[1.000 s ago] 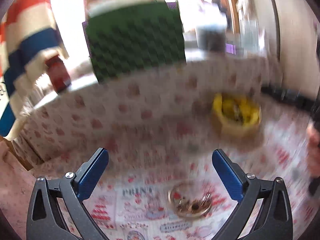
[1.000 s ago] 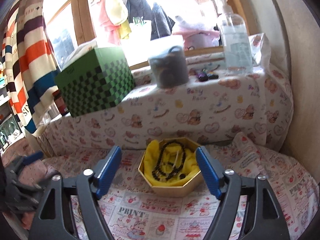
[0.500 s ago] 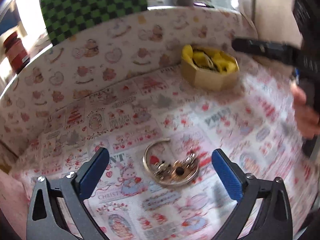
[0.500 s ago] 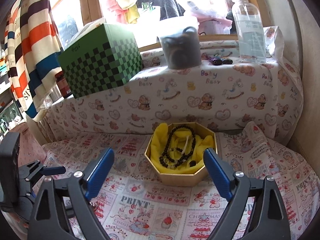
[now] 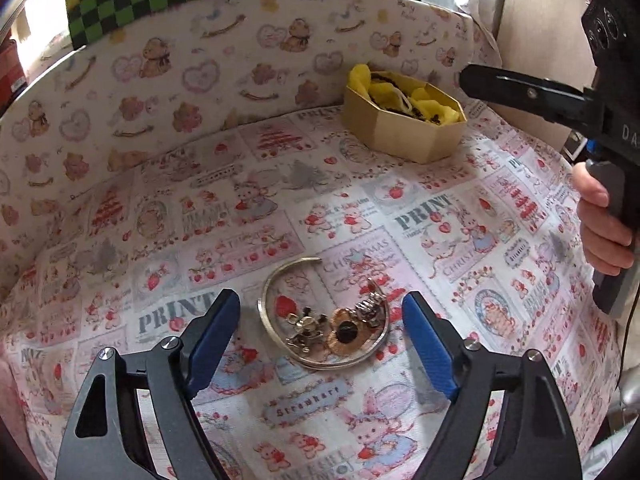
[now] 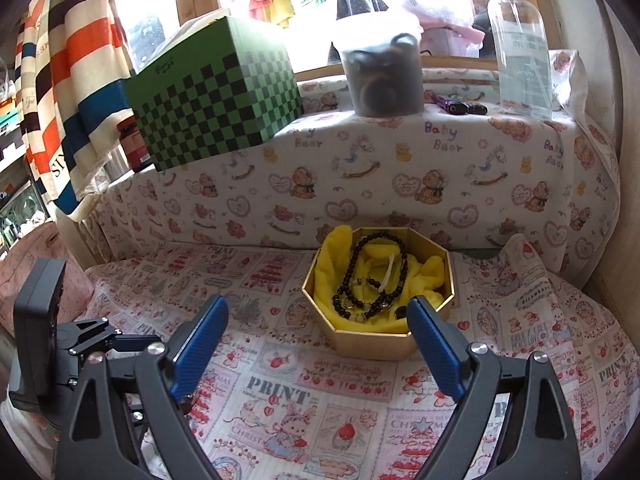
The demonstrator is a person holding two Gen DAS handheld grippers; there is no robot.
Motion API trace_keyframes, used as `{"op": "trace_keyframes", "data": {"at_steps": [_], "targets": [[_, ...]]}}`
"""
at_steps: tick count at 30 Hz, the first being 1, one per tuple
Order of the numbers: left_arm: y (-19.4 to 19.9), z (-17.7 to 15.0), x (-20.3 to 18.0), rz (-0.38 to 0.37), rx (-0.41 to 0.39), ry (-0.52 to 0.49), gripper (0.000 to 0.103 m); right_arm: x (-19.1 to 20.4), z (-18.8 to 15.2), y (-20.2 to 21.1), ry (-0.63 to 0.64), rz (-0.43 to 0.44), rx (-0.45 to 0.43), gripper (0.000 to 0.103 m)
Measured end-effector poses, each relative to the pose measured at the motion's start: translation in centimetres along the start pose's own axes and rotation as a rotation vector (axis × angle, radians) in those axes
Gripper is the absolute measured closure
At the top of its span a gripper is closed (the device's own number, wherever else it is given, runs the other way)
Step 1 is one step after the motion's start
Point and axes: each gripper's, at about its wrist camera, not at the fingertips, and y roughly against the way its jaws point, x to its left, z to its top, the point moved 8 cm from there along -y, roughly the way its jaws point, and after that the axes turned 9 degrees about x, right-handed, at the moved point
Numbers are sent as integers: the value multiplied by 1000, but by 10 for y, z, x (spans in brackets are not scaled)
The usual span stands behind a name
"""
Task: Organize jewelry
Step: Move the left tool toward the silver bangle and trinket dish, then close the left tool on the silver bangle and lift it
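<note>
While the left gripper (image 5: 322,322) hung wide open over the printed cloth (image 5: 420,216), its 2 blue pads (image 5: 214,332) straddled a small heap of jewelry without touching it. That heap sat right between the fingers: a silver bangle (image 5: 280,280) lying flat, open toward 12 o'clock, with a bear-shaped charm (image 5: 306,326), a round gold piece (image 5: 346,330) and a small silver cluster (image 5: 370,306) resting inside its curve (the charms were bunched toward the 5 o'clock side of the ring). Off at 1 o'clock stood the octagonal gold box (image 5: 404,136), lined with yellow fabric (image 6: 348,248).

Over on the right wrist view, the right gripper (image 6: 318,346) was released too, fingers spread, nothing between them. The box (image 6: 376,344) sat just ahead at 12 o'clock, and black beaded strands (image 6: 374,276) lay coiled on the yellow lining. Up on the ledge, a green checkered box (image 6: 216,96) at 11 o'clock, a grey tub (image 6: 382,80) at 12, a clear pump bottle (image 6: 520,48) at 1.
</note>
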Motion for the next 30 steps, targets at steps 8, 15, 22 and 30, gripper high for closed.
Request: {"op": "trace_keyframes", "data": {"at_steps": [8,15,22,30], "targets": [[0,0,-3,55,-27,-14,37,-2,0,0,-8,-2,6,13],[18,0,7,60,-101,33,37,-3,0,0,-7,-9,2,13],[77,9,42,96,-331,171,37,5,-2,-1,15,-4,6,13],[108,5,91,269,-462,337,37,28,-13,-6,89,20,23,13]]}}
